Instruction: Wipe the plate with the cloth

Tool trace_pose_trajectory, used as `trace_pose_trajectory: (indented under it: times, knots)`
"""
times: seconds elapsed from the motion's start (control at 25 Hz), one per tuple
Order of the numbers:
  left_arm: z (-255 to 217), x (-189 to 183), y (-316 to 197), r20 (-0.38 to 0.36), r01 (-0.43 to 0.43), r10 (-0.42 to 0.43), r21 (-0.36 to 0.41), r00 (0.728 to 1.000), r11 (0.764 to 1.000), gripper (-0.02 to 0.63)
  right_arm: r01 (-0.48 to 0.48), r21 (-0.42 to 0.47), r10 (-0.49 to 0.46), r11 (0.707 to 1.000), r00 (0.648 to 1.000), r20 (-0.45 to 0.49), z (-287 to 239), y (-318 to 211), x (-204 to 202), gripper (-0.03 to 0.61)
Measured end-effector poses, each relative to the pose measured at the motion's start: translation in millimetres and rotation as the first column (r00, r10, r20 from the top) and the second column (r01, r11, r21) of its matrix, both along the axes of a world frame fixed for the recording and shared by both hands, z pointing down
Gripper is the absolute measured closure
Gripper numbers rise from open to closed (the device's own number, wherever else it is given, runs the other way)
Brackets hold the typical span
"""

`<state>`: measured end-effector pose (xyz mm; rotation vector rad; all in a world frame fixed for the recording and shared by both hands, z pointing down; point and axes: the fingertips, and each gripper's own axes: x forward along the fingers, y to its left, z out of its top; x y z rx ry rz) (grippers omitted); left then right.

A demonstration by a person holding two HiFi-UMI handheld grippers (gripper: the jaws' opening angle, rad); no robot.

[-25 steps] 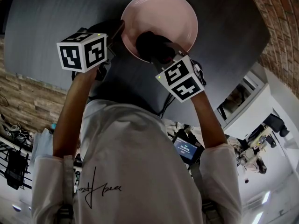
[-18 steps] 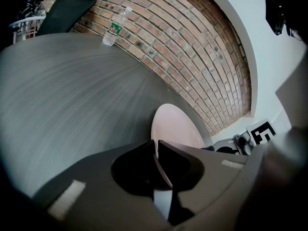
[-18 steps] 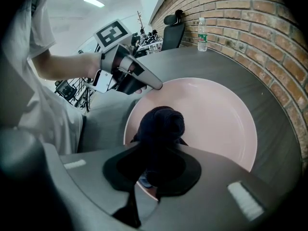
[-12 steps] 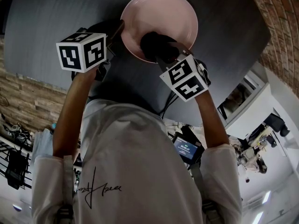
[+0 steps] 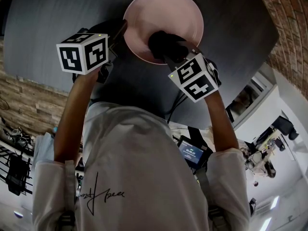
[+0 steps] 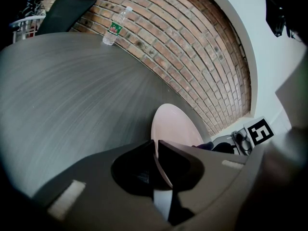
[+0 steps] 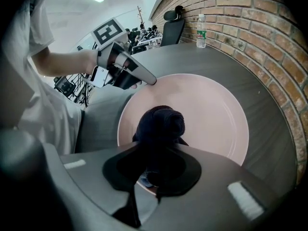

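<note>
My left tool (image 6: pixel 155 152) pinches the plate (image 6: pixel 174 125) rim and my right tool (image 7: pixel 155 153) clamps the cloth (image 7: pixel 161 123) mid-frame; if I press hard, that thin rim grip may slip.

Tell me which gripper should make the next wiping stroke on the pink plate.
Right. The right gripper is shut on the dark bunched cloth, which sits on the round pink plate. The left gripper clamps the plate's rim, likely steadying it.

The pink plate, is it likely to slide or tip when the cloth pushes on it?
Probably not much: the left gripper clamps the plate by its rim. It looks rigid and smooth, so unpinned it might skate on the table. The bunched cloth seems soft, likely cushioning the push.
</note>
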<state>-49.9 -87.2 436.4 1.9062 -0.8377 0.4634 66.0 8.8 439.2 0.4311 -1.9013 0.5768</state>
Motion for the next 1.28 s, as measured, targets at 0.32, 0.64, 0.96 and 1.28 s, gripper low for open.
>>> trace_pose_trajectory:
  times: [0.32, 0.64, 0.96, 1.28]
  knots:
    - [-2, 0, -2, -0.001, 0.002, -0.002, 0.01, 1.0, 1.0, 0.569, -0.007, 0.008, 0.007, 1.0, 1.0, -0.014, 0, -6, 8, 0.508]
    - [0, 0, 0, -0.004, 0.001, -0.001, -0.001, 1.0, 1.0, 0.569, -0.019, 0.022, 0.02, 1.0, 0.999, -0.038, 0, -15, 18, 0.508]
    - [0, -1, -2, 0.003, 0.005, -0.005, 0.011, 1.0, 1.0, 0.569, -0.023, 0.047, 0.026, 0.999, 0.997, -0.07, 1, -27, 29, 0.508]
    - [2, 1, 2, -0.003, -0.001, 0.001, -0.009, 1.0, 1.0, 0.569, -0.023, 0.07, 0.03, 0.997, 0.995, -0.099, 2, -36, 37, 0.508]
